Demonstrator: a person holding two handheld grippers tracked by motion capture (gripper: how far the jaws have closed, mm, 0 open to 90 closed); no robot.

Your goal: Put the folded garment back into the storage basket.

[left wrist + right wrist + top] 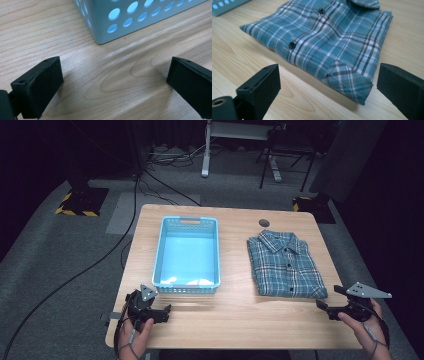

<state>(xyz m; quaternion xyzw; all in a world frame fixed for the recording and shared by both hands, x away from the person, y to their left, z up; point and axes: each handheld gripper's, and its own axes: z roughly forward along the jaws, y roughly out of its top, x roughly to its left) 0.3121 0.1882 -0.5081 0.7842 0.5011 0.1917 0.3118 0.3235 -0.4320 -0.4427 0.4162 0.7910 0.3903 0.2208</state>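
Note:
A folded blue plaid shirt (286,265) lies on the right half of the wooden table (240,320). To its left stands a light blue perforated basket (187,255), with nothing visible inside. My left gripper (165,312) rests at the table's near left, just below the basket's near corner (112,27), and it is open (115,75) over bare wood. My right gripper (328,297) sits at the near right, by the shirt's near corner. It is open (328,77), and that corner of the shirt (324,37) lies just ahead between its jaws, untouched.
A dark round grommet (264,223) sits in the table's far edge area. Bare wood runs along the front edge between my two hands. A corner of the basket (224,5) shows far left in the right gripper view. Cables and stand bases lie on the carpet beyond.

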